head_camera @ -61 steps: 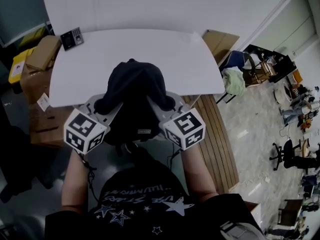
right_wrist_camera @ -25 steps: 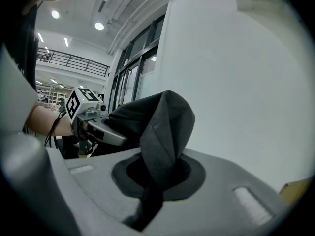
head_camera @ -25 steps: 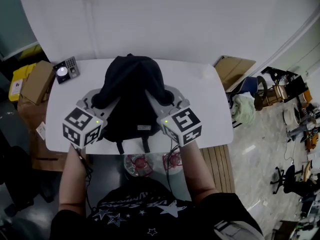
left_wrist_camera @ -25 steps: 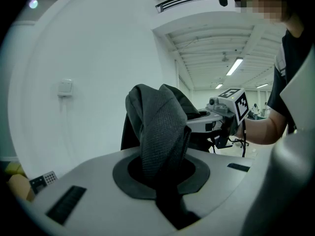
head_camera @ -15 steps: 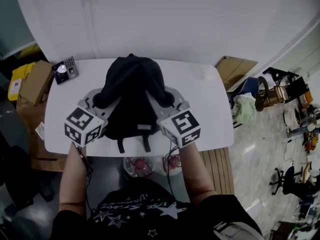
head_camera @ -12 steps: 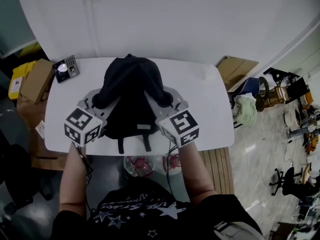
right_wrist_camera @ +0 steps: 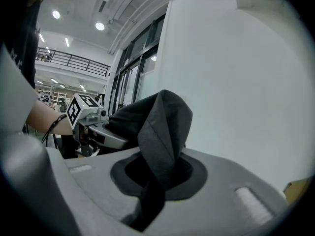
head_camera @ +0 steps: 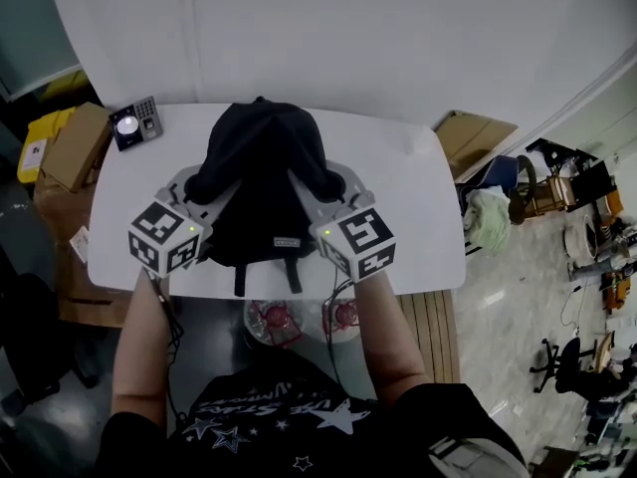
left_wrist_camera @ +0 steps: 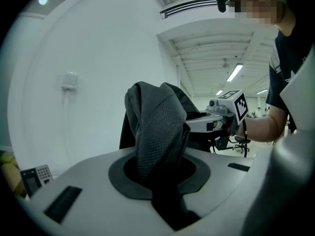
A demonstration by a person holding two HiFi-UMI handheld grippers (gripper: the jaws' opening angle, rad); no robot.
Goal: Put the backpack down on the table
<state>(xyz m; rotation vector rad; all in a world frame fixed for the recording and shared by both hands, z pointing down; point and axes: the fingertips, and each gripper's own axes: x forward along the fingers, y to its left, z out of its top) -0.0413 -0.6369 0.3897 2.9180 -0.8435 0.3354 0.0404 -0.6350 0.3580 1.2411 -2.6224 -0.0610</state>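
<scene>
Backpack (head_camera: 261, 182) sits on the white bench (head_camera: 398, 197), slightly left of centre, its base close to the near edge and two webbing tails (head_camera: 265, 273) hanging over that edge. It appears to stand upright with its weight on the bench top, though the contact under the base is hidden from the head view. You hold it from both sides by the shoulder straps, which keeps the soft body from slumping or tipping while it settles. Left gripper (head_camera: 199, 195): jaws nearly together, clamped on a bunched fold of the left strap (left_wrist_camera: 158, 132) that rises out of the jaw throat. Right gripper (head_camera: 333, 195): jaws have just been opening a little, but the right strap (right_wrist_camera: 163, 127) is between them and looks pinched, not free. Both grippers point roughly level, flanking the pack and touching nothing but the straps. Keypad unit (head_camera: 136, 122) lies at the far left corner, well apart from the pack. Judgement: placement looks essentially done, and letting go of both straps remains.
</scene>
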